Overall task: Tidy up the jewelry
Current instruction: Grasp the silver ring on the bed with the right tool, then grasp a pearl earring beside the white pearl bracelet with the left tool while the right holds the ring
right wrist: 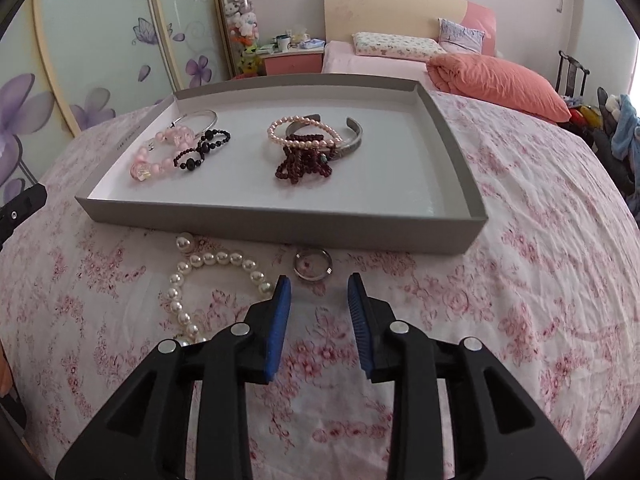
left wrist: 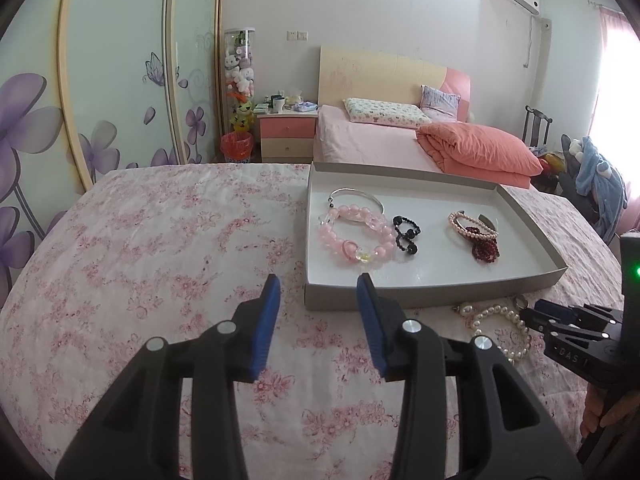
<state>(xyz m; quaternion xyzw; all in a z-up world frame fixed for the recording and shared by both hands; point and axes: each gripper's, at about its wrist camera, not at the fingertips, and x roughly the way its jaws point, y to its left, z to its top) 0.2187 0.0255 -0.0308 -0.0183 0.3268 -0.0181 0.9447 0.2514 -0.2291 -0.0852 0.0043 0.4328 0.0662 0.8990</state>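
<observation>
Ring point(right wrist: 313, 266) is lying on the bed just before the tray point(right wrist: 280, 222); we are holding our right claw point(right wrist: 319, 290) apart, empty, risking pinching bedsheet point(right wrist: 500, 300) instead.

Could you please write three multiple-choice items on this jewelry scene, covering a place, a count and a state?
1. Where does the silver ring lie?
A. In the gray tray
B. On the floral cloth in front of the tray
C. On the nightstand

2. How many jewelry pieces remain outside the tray?
A. Two
B. Four
C. None

3. How is the right gripper?
A. Shut on the ring
B. Holding the pearls
C. Open, empty

Answers: 1 B, the ring rests on the cloth beside the tray's near wall. 2 A, only the ring and the white pearl bracelet lie outside. 3 C, nothing sits between its blue pads.
</observation>
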